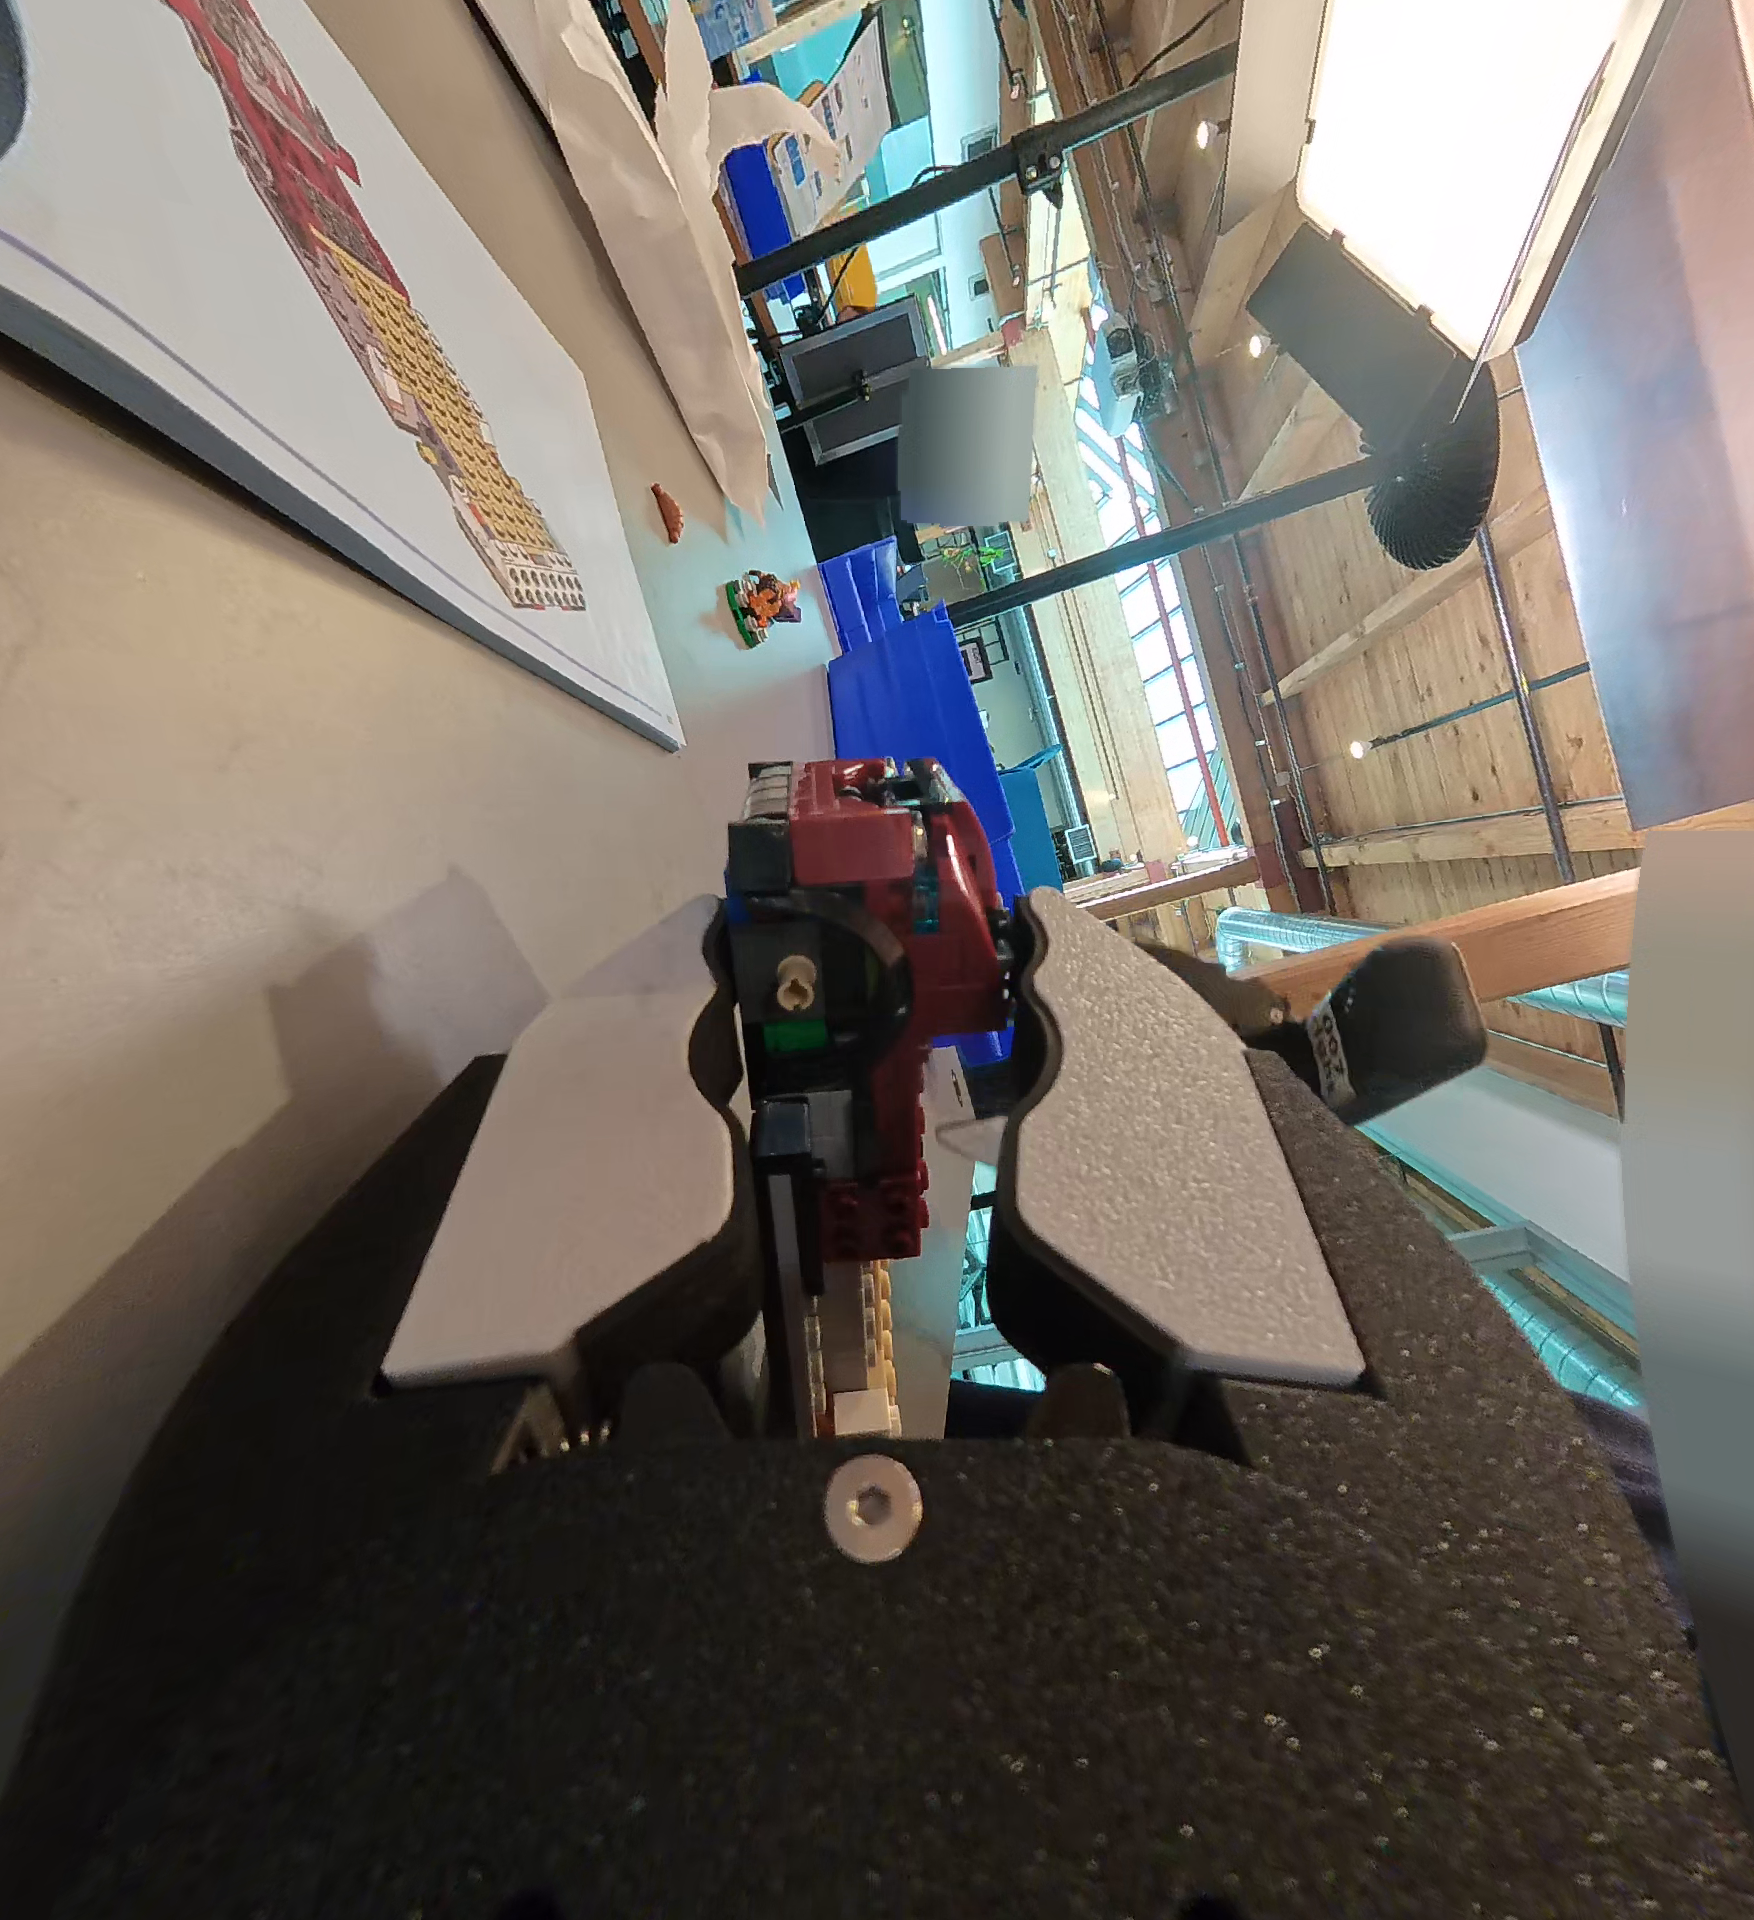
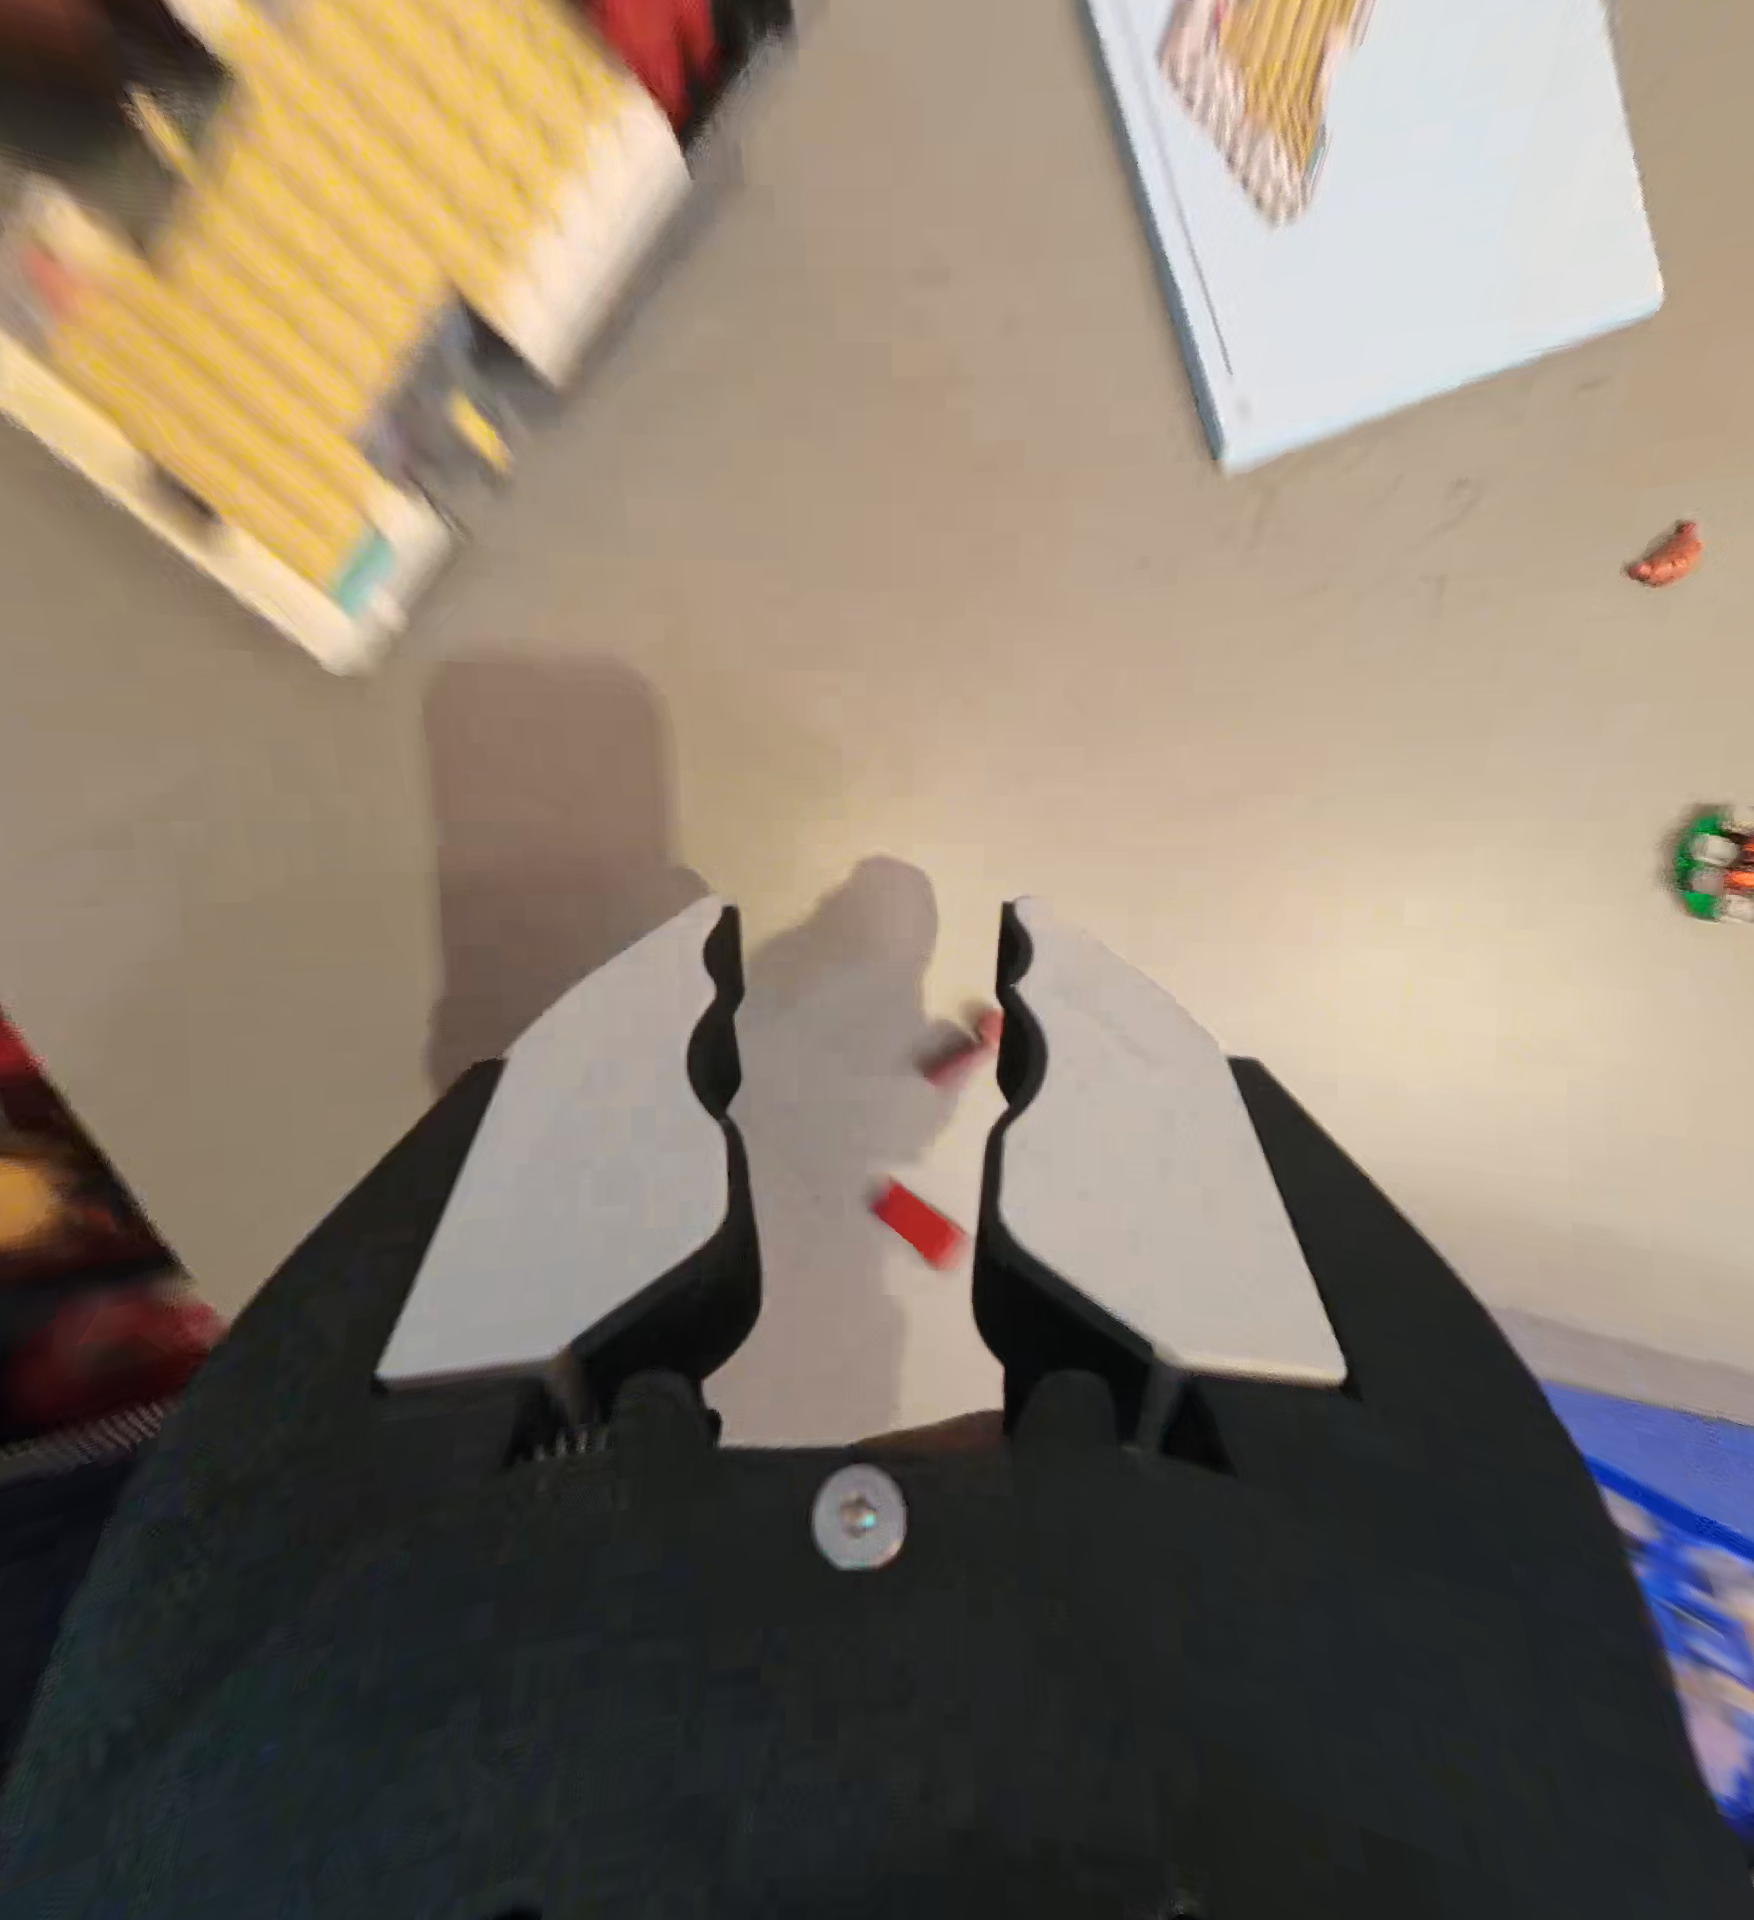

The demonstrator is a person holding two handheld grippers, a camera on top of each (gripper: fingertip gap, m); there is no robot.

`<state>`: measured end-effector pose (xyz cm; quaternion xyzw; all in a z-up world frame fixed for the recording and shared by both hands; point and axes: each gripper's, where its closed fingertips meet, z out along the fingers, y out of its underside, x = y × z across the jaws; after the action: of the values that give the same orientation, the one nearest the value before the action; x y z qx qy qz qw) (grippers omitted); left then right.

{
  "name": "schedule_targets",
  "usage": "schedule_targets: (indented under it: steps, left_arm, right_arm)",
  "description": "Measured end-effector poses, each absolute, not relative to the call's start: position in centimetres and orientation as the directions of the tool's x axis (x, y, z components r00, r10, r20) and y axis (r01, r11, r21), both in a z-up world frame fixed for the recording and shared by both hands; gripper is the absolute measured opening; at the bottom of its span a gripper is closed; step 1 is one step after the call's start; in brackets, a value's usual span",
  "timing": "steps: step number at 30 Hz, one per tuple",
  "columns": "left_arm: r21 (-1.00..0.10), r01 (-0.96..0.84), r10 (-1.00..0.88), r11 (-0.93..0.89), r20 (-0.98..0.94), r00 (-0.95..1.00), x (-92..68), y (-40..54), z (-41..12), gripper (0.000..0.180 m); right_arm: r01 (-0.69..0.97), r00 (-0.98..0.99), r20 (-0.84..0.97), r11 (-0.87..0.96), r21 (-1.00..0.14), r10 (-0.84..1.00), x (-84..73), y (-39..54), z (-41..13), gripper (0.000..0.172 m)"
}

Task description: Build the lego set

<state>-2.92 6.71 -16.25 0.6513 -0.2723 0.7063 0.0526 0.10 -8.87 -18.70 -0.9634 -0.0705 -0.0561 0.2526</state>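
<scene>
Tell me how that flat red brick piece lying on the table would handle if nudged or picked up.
The flat red brick piece looks rigid, thin and low, so it would probably slide rather than roll or tip. Lying flush on the table, it likely offers little edge to pinch. It seems light.

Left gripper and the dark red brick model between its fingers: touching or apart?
Touching. In the left wrist view, the left gripper has both fingers pressed against opposite sides of the dark red brick model, with no gap visible on either side.
</scene>
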Motion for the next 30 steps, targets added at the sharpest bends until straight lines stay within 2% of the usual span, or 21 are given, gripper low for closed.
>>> schedule_targets:
  steps: [3,5,8,10,17,21,24,30]
  left_arm:
    - [-0.314,-0.424,-0.283,-0.85,0.949,-0.135,-2.9,6.8,-16.3,0.049]
    - [-0.305,-0.415,-0.281,-0.857,0.952,-0.118,-2.8,7.1,-16.5,0.049]
    - [-0.281,-0.406,-0.268,-0.87,0.959,-0.088,-2.9,7.4,-16.9,0.049]
    - [-0.274,-0.401,-0.265,-0.874,0.961,-0.078,-3.1,7.6,-17.0,0.049]
    - [-0.259,-0.313,-0.253,-0.914,0.966,-0.059,-4.3,9.7,-16.9,0.049]
    - [-0.233,-0.27,-0.23,-0.934,0.972,-0.042,-5.4,10.4,-17.1,0.049]
    - [-0.224,-0.244,-0.225,-0.943,0.974,-0.025,-5.9,10.3,-17.3,0.049]
    - [-0.186,-0.14,-0.188,-0.973,0.982,0.005,-6.6,11.3,-17.5,0.049]
  right_arm:
    - [0.056,0.998,0.029,-0.759,-0.649,0.048,-4.8,-5.6,-19.2,0.061]
    - [0.091,0.993,0.01,-0.715,-0.693,0.117,-8.6,-3.8,-20.2,0.072]
    - [0.238,0.971,0.17,-0.703,-0.67,0.167,-10.4,-2.4,-22.1,0.082]
    - [0.281,0.958,0.244,-0.681,-0.677,0.153,-10.0,-1.5,-22.0,0.082]
    - [0.261,0.962,0.236,-0.713,-0.65,0.137,-7.5,-1.7,-22.1,0.085]
    - [0.223,0.965,0.251,-0.742,-0.632,0.077,-4.3,-2.6,-22.0,0.079]
    - [0.173,0.979,0.193,-0.74,-0.65,0.06,-3.4,-3.0,-21.2,0.076]
    - [0.194,0.98,0.159,-0.761,-0.618,0.121,-4.3,-2.0,-20.7,0.077]
